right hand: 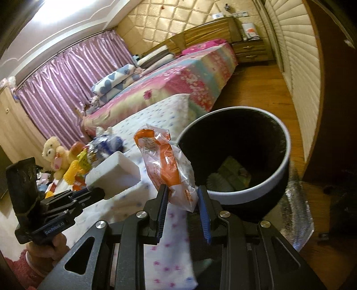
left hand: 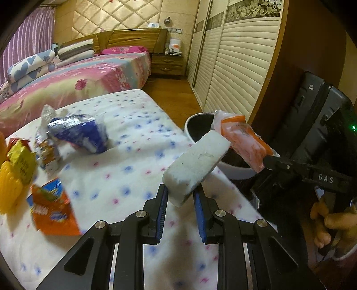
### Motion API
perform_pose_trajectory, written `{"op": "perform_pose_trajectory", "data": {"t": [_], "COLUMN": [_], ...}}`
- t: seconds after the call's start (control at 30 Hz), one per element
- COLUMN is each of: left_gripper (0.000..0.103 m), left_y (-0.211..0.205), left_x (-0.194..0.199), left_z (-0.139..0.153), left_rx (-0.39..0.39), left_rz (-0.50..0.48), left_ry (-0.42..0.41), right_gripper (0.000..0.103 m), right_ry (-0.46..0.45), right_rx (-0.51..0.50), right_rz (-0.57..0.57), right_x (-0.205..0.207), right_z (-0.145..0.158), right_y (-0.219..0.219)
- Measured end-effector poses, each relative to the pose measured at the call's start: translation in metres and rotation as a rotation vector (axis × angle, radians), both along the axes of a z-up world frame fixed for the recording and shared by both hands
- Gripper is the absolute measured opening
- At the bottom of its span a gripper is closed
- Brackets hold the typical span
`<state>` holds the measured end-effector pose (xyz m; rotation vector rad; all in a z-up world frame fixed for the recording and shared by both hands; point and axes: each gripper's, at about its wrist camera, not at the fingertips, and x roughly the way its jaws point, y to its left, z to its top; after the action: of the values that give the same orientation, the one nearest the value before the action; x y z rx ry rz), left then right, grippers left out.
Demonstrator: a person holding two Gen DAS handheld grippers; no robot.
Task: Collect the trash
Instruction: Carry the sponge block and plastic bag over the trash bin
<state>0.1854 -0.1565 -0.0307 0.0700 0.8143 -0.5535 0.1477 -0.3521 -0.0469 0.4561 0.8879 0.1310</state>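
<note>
With the left gripper (left hand: 180,196) clamped on a white foam block (left hand: 196,166) and the right gripper (right hand: 181,200) pinching an orange wrapper (right hand: 166,165), both near the bin (right hand: 283,138), each needed carrying fully over its rim before release.

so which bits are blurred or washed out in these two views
Left wrist view: the snack wrappers at left smear with motion blur, while the white foam block stays sharp. Right wrist view: the ceiling corner is blown out, and fisheye bends the wardrobe doors.
</note>
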Motion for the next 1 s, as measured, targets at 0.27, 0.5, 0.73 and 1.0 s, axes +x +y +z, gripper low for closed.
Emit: {"op": "perform_pose_trajectory", "data": {"t": [0.27, 0.5, 0.73, 1.0], "left_gripper": [0.023, 0.023, 0.023, 0.023], "left_y": [-0.037, -0.059, -0.078, -0.096], "left_x": [0.024, 0.041, 0.058, 0.074], "left_z": [-0.002, -0.004, -0.008, -0.012], "left_rx": [-0.001, 0.006, 0.024, 0.034], "left_rz": [-0.016, -0.028, -0.03, -0.032], "left_ry": [0.015, 0.019, 0.024, 0.032], "right_gripper": [0.027, 0.027, 0.027, 0.027], "right_ry": [0.024, 0.04, 0.065, 0.095], "right_rx": [-0.04, -0.079, -0.098, -0.111], "right_rz": [-0.076, -0.098, -0.118, -0.136], "right_x": [0.005, 0.011, 0.022, 0.034], "right_z": [-0.005, -0.004, -0.01, -0.016], "right_y": [-0.02, -0.032, -0.046, -0.061]}}
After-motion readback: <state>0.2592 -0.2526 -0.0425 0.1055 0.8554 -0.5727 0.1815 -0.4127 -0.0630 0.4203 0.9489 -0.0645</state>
